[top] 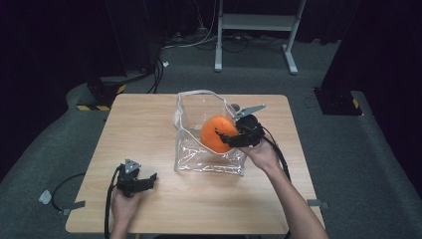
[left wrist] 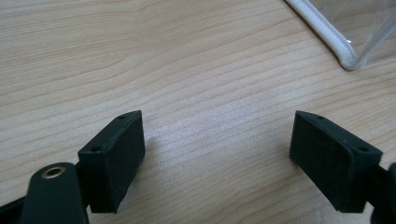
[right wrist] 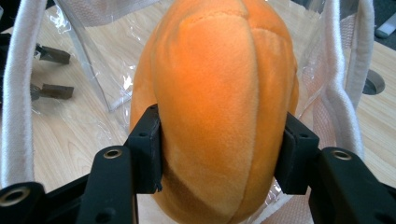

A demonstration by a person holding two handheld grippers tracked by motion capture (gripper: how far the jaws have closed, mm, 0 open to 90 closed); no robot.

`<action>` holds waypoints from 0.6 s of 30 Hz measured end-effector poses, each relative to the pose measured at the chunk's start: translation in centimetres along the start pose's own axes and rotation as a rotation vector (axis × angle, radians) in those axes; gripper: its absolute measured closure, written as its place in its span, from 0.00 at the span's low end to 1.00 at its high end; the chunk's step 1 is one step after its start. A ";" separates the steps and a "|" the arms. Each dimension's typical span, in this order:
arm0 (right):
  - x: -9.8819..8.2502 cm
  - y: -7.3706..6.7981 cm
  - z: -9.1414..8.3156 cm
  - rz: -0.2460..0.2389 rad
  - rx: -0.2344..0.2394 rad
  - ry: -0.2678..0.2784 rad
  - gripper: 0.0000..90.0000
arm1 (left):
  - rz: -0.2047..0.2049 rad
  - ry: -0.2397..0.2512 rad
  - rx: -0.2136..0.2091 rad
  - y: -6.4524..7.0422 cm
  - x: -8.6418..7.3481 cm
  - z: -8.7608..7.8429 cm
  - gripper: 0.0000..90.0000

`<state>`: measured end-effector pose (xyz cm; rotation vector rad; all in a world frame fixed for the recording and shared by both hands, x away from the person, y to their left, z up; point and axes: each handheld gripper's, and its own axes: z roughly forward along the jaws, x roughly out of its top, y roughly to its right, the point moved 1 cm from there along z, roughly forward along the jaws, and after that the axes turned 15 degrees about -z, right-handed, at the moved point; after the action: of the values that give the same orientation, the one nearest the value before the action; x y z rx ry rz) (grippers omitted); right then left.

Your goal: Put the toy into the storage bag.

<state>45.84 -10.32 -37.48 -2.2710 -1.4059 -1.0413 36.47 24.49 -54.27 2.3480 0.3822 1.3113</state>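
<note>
My right hand-held gripper [right wrist: 219, 154] had its jaws pressed on the orange plush ball [right wrist: 215, 102], low inside the clear bag [top: 209, 149] on the bench [top: 149, 199]. Left hand-held gripper [left wrist: 217, 154] sat apart, empty. Risk as I judged it: the soft ball rolling and tipping the flimsy bag. No writing readable.
</note>
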 end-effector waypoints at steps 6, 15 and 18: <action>0.0 0.0 -0.2 0.013 -0.002 0.009 0.47 | 0.001 -0.002 0.000 0.0 0.0 0.0 0.20; 0.0 0.0 -0.5 0.015 0.004 0.014 0.45 | -0.004 0.002 -0.001 0.0 0.0 0.0 0.20; 0.1 0.0 -0.5 0.014 0.007 0.013 0.43 | -0.003 0.002 -0.001 0.0 0.0 0.0 0.20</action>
<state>45.67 -10.60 -37.07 -2.2618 -1.3840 -1.0436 36.48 24.46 -54.27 2.3450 0.3854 1.3121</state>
